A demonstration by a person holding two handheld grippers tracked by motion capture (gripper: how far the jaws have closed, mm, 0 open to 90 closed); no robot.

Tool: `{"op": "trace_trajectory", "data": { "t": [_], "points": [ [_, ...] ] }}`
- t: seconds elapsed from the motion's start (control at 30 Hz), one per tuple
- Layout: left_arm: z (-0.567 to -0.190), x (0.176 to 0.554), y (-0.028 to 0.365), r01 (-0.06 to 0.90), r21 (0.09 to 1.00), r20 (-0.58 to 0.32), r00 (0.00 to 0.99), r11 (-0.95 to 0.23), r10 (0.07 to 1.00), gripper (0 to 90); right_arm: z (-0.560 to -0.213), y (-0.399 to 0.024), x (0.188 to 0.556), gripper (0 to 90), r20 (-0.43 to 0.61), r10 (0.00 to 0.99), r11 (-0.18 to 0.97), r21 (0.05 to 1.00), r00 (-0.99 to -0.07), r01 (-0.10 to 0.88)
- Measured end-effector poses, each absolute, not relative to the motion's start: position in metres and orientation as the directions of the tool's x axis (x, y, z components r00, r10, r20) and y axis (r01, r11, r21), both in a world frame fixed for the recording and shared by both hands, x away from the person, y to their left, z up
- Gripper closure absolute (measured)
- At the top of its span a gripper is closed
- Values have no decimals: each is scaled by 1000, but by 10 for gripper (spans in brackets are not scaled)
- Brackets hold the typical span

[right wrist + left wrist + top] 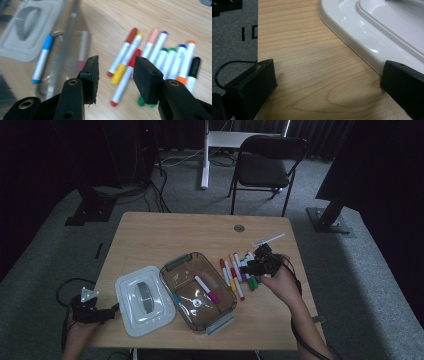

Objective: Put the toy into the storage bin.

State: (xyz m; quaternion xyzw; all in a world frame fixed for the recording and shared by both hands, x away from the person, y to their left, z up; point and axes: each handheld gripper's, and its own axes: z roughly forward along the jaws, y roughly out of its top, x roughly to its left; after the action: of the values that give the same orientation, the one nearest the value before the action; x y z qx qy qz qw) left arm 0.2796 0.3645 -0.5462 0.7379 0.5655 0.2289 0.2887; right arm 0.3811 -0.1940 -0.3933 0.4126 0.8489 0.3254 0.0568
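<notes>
Several coloured markers [239, 270] lie side by side on the wooden table [165, 232], right of a clear brown container [227, 292]. A pink marker [206, 289] and a blue marker [176, 297] lie inside it. My right gripper [250, 266] hovers over the row, open. In the right gripper view its jaws [116, 67] frame a red marker [126, 80] on the table beyond them without touching it. The white lid [144, 299] lies left of the container. My left gripper [112, 310] rests open at the table's front left corner, its jaws [329, 70] wide apart beside the lid's edge [372, 27].
A thin white stick [268, 240] lies behind the markers near the right edge. A round grommet [239, 228] sits at the table's far side. A black chair [265, 165] stands beyond the table. The table's left edge [258, 37] runs close to my left gripper.
</notes>
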Motion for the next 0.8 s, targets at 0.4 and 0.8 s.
{"op": "trace_trajectory", "data": {
  "t": [0.4, 0.8],
  "points": [
    [-546, 280, 364, 702, 685, 11, 256, -194, 967, 7, -445, -248, 415, 612, 161, 864, 316, 564, -477, 763],
    [-546, 280, 364, 702, 685, 11, 255, -193, 967, 7, -490, -265, 446, 663, 130, 911, 285, 486, -391, 826]
  ]
}}
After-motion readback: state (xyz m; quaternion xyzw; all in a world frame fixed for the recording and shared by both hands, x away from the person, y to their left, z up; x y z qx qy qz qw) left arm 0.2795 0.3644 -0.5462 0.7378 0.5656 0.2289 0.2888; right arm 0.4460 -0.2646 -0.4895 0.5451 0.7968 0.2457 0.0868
